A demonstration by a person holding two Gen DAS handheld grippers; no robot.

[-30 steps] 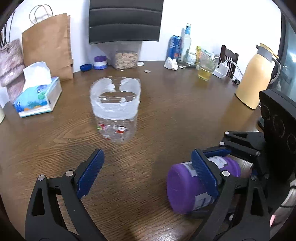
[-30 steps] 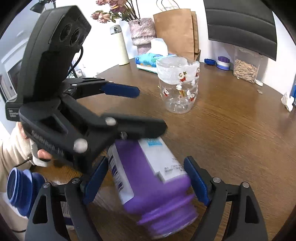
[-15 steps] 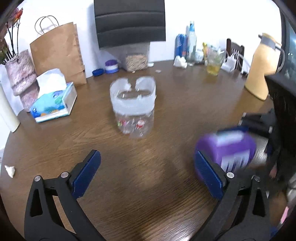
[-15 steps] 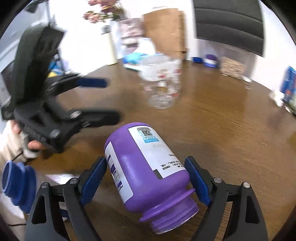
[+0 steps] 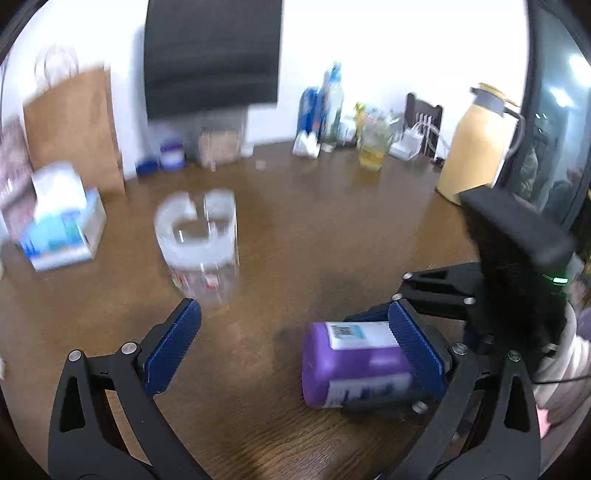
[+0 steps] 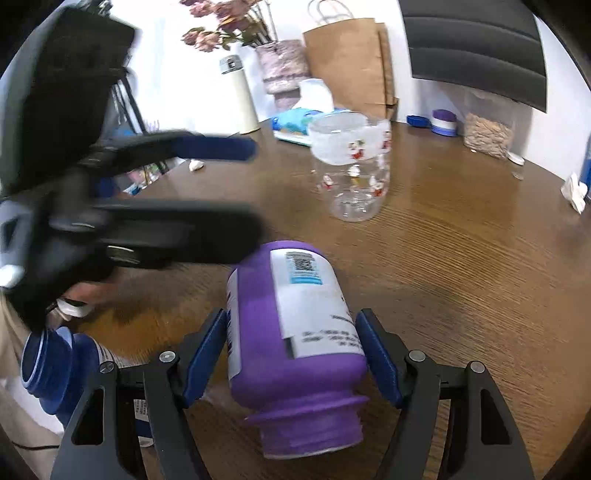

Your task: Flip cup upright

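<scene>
A: Where's the purple cup (image 6: 295, 332)?
B: On its side on the tabletop (image 6: 461, 266), mouth toward the right gripper (image 6: 291, 365), whose blue fingers (image 6: 376, 356) clamp its body.
A: And the left gripper (image 5: 295, 347)?
B: Spread wide, holding nothing, beside the cup; a clear jar (image 5: 199, 243) stands beyond.

We identify a home dining area: wooden surface (image 5: 332, 229), tissue box (image 5: 62, 236), thermos jug (image 5: 476, 147), dried flowers (image 6: 229, 33).
</scene>
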